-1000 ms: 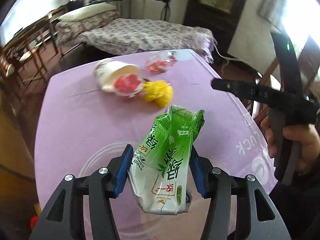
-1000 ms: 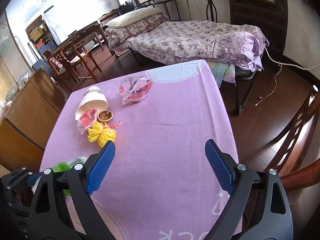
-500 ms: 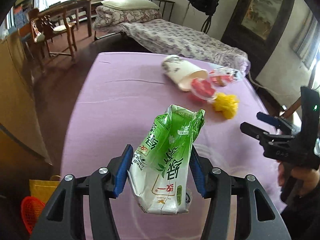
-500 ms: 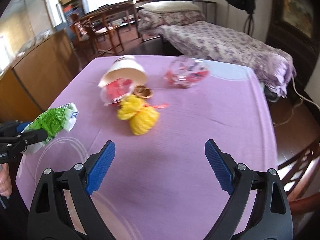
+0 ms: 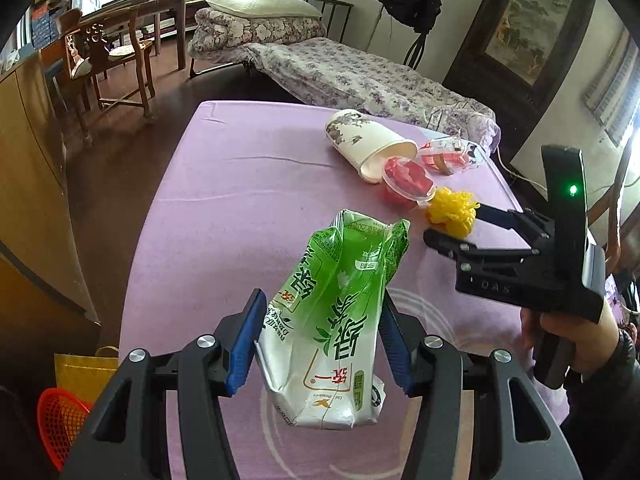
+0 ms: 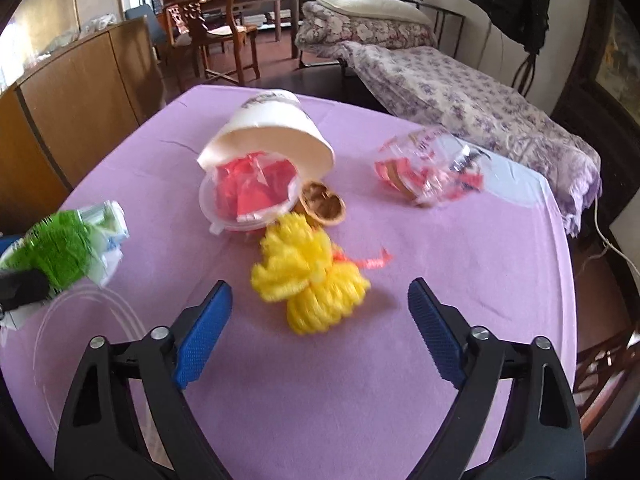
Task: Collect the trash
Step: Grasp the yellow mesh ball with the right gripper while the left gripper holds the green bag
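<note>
My left gripper (image 5: 320, 344) angles down over the lilac-clothed table (image 5: 240, 200), its blue pads pressed on a crumpled green-and-white drink carton (image 5: 332, 320), held above the cloth. My right gripper (image 6: 320, 332) tilts down too, jaws closing with nothing between them; the fluffy yellow mesh ball (image 6: 308, 280) lies on the cloth just ahead of its tips. Beyond it a white paper cup (image 6: 272, 128) lies on its side, a clear plastic tub of red wrappers (image 6: 248, 192) at its mouth, a brown walnut shell (image 6: 322, 206) beside that. A clear red-printed wrapper (image 6: 428, 168) lies apart, further right.
</note>
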The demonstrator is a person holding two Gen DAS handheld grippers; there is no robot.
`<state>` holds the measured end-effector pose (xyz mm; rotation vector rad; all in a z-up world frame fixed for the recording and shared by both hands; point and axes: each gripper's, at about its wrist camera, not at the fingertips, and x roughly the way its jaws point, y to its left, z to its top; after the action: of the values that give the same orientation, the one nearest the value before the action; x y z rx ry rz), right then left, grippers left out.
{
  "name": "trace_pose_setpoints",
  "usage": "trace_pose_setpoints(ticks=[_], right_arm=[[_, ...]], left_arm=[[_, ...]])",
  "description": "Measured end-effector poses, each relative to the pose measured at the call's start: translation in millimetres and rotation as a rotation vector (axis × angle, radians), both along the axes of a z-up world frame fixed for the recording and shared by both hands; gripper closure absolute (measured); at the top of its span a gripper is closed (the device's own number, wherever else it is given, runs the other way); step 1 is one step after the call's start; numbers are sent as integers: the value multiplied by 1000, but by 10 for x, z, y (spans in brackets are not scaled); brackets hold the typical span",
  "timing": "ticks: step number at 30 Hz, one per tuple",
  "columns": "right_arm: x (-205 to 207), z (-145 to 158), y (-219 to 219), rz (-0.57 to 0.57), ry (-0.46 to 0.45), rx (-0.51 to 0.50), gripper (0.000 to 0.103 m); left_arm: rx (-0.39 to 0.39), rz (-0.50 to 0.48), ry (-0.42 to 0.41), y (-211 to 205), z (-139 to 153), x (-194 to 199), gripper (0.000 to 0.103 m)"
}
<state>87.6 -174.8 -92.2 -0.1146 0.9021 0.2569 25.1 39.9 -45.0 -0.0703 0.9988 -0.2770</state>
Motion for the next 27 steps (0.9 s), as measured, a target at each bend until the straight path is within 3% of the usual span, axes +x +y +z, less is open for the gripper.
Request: trace_pose_setpoints(ticks=[7, 19, 27], right_arm=[[-12, 72, -99, 20, 38, 87, 67], [-410, 274, -45, -21, 31, 107, 69], [-1044, 196, -221, -130, 84, 171, 69]], left_arm=[[0, -3, 7, -19, -18, 24, 48], [-26, 11, 23, 7, -41, 49, 48], [-32, -4, -1, -45, -7, -58, 48]])
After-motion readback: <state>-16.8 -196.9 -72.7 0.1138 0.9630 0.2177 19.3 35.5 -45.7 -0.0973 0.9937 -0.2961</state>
